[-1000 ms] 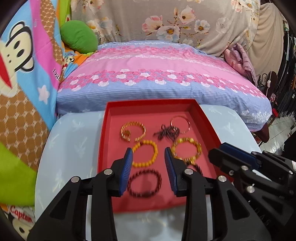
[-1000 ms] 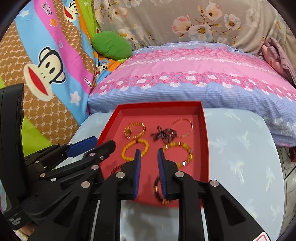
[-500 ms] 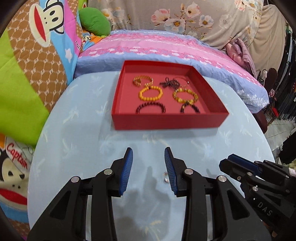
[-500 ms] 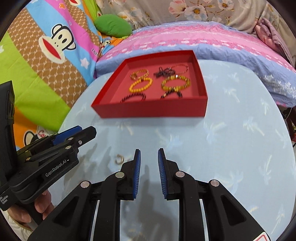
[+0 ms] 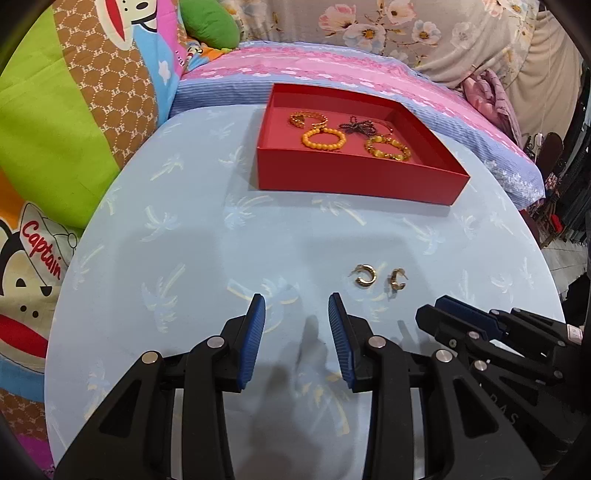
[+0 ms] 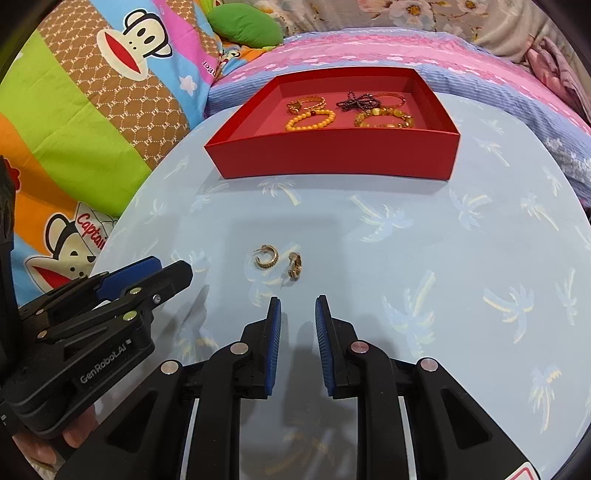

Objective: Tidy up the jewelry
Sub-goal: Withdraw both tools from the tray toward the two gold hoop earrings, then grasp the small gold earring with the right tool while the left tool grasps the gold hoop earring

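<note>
Counter (image 5: 192, 229) under a pale blue cloth printed with palm trees fills both wrist views, rounded at its edges and pushed against a bed (image 5: 332, 70) dressed in pink and blue striped covers. At the far side of the cloth sits a red tray (image 5: 354, 181), open-topped, with an orange bead bracelet (image 5: 324, 139), a gold chain bracelet (image 5: 306, 119), a yellow bead bracelet (image 5: 388, 148) and a dark beaded piece (image 5: 360, 127) lying inside. Two gold hoop earrings (image 6: 277, 260) lie just beside each other on the bare cloth, well short of the tray and near the grippers. The left gripper (image 5: 295, 317) hovers over the near cloth, its blue fingers (image 5: 255, 332) spread with nothing between them. The right gripper (image 6: 297, 314) holds its fingers (image 6: 274, 332) closer together, still parted and empty, the earrings just beyond its tips. To the left hangs a bright cartoon monkey blanket (image 6: 110, 85) with a green cushion (image 6: 245, 27) above it; floral fabric (image 5: 406, 29) drapes behind the bed.
</note>
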Demonstrator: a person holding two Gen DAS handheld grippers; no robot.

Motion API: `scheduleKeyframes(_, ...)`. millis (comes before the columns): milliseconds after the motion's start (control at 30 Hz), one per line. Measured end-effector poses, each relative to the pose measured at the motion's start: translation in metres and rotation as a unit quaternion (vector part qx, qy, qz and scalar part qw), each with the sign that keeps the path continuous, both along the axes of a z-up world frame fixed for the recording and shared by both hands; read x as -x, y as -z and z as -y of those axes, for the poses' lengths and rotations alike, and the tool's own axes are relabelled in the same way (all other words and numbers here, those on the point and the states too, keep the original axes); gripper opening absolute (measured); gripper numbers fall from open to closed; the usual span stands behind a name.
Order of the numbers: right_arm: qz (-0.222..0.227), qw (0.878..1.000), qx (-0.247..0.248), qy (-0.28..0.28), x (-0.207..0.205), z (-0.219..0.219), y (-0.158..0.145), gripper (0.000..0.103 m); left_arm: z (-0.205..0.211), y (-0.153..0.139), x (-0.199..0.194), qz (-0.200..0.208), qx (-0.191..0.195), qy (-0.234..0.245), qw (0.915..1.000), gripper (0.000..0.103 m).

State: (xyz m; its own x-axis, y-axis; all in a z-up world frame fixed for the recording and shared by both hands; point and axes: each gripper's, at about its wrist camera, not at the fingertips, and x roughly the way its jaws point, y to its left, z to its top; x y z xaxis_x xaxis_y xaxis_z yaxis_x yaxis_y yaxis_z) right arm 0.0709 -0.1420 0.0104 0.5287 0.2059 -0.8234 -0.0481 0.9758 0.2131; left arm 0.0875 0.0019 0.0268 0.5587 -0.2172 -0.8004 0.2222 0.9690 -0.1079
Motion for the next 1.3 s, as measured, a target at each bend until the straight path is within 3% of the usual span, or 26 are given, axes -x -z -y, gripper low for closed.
scheduleKeyframes(433, 0.001, 1.0, 0.01, 0.001, -0.03, -0.009, 0.007, 0.02, -0.001, 0.006, -0.007, -0.011, 0.002, -0.002, 0.9999, 0.034)
scheduleKeyframes(533, 0.0, 1.0, 0.013, 0.002, -0.034, -0.008, 0.009, 0.016, 0.002, 0.007, -0.007, -0.012, 0.005, 0.004, 0.9999, 0.034)
scheduleKeyframes(600, -0.004, 1.0, 0.014, 0.001, -0.036, -0.007, 0.011, 0.005, 0.004, 0.007, -0.007, -0.014, 0.006, 0.006, 0.9999, 0.034)
scheduleKeyframes(1133, 0.006, 0.999, -0.015, 0.047, -0.023, 0.034, -0.005, 0.005, 0.037, 0.012, -0.02, -0.035, 0.039, 0.043, 0.9977, 0.037)
scheduleKeyframes(1300, 0.004, 0.998, -0.02, 0.053, -0.023, 0.04, -0.003, 0.005, 0.051, 0.02, -0.027, -0.04, 0.035, 0.048, 0.9975, 0.036)
